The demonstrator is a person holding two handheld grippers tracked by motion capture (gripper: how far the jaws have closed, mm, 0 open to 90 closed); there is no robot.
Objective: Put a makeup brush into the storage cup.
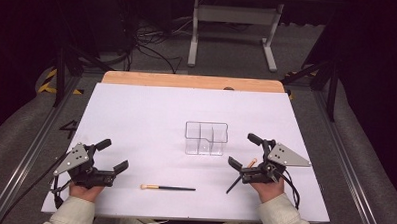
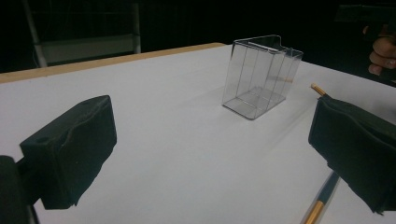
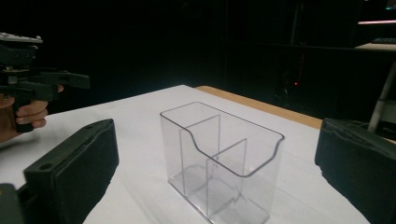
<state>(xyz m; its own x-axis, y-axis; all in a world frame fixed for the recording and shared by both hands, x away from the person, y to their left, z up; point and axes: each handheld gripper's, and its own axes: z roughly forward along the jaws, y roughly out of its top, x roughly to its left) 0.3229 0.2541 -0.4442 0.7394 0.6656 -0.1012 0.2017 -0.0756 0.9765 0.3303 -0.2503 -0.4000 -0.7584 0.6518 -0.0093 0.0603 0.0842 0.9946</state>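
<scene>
A clear plastic organizer (image 1: 206, 138) with several compartments stands upright at the middle of the white table (image 1: 146, 115). It shows empty in the left gripper view (image 2: 259, 77) and close ahead in the right gripper view (image 3: 219, 158). A black-handled brush (image 1: 167, 188) lies near the front edge, its pale tip to the left; part of it lies under my left gripper's jaw (image 2: 322, 200). A second dark brush (image 1: 236, 181) lies slanted beneath my right gripper (image 1: 244, 151), its tan end (image 2: 319, 89) peeking out. My left gripper (image 1: 112, 155) sits at the front left. Both are open and hold nothing.
The table's wooden far edge (image 1: 192, 81) borders dark floor with cables and a white frame stand (image 1: 234, 23). Metal rails run along both table sides. The other hand and its gripper (image 3: 28, 88) show at the left of the right gripper view.
</scene>
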